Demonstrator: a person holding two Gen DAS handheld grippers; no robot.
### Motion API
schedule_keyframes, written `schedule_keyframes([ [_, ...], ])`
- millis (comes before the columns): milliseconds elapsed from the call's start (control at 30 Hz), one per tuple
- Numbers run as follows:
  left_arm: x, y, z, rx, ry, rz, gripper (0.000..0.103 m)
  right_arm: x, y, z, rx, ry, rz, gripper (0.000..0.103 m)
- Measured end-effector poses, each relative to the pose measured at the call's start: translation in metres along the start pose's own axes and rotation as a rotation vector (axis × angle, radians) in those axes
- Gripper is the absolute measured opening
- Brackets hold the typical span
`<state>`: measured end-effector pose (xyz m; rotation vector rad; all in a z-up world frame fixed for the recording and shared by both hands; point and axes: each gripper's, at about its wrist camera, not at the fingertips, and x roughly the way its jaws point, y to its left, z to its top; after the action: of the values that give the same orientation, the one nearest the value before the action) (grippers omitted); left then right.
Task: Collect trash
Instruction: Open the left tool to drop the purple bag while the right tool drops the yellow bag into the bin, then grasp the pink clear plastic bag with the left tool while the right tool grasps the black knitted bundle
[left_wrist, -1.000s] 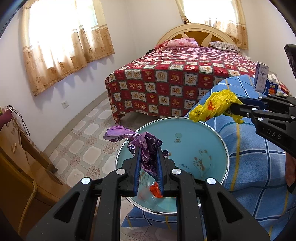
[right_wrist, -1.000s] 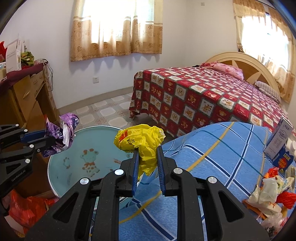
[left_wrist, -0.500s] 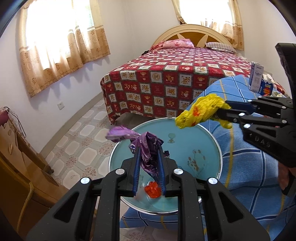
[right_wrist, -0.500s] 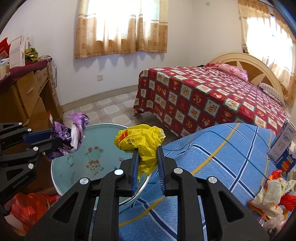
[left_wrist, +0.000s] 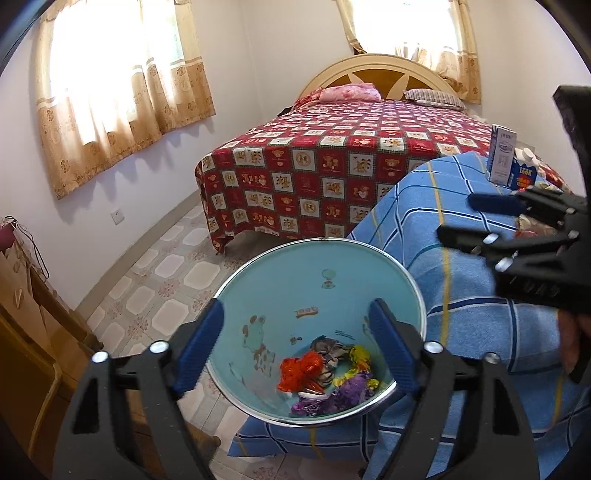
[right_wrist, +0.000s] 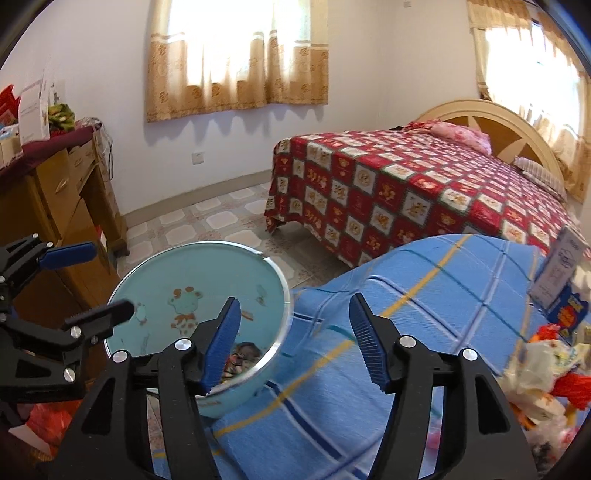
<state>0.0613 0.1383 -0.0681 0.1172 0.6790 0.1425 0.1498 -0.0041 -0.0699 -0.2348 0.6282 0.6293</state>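
A light blue basin (left_wrist: 295, 277) with cartoon prints stands beside the blue checked cloth (left_wrist: 443, 295). On its bottom lie a red wrapper (left_wrist: 299, 373), a purple wrapper (left_wrist: 347, 395) and a yellow bag (left_wrist: 358, 354). My left gripper (left_wrist: 297, 314) hangs over the basin, its jaws opening with nothing between them. My right gripper (right_wrist: 294, 306) is over the basin's (right_wrist: 207, 266) right rim and the cloth's edge, jaws opening and empty too. Each gripper shows in the other's view: right gripper (left_wrist: 460, 218), left gripper (right_wrist: 110, 278). More crumpled trash (right_wrist: 535, 373) lies on the cloth at the right.
A blue and white carton (right_wrist: 565, 266) stands on the cloth near the trash pile. Behind is a bed with a red patterned quilt (left_wrist: 332, 166). A wooden desk (right_wrist: 55, 206) stands left of the basin, on a tiled floor (left_wrist: 155, 280).
Both grippers have opened. The purple wrapper has left the left gripper and the yellow bag the right one; both now lie in the basin.
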Motion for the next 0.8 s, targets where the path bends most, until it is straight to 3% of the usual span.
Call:
schedule_keyframes([
  [200,0.000,-0.020,-0.005,0.026,0.020,-0.036,0.087,-0.040,-0.040,-0.008,0.038,-0.017,-0.063,0.065],
  [400,-0.002,-0.054,-0.007,0.085,0.025,-0.083,0.088,-0.085,-0.086,-0.034,0.109,-0.032,-0.169,0.065],
  [800,0.010,-0.112,0.004,0.133,0.022,-0.156,0.088,-0.165,-0.177,-0.130,0.375,-0.007,-0.449,0.065],
])
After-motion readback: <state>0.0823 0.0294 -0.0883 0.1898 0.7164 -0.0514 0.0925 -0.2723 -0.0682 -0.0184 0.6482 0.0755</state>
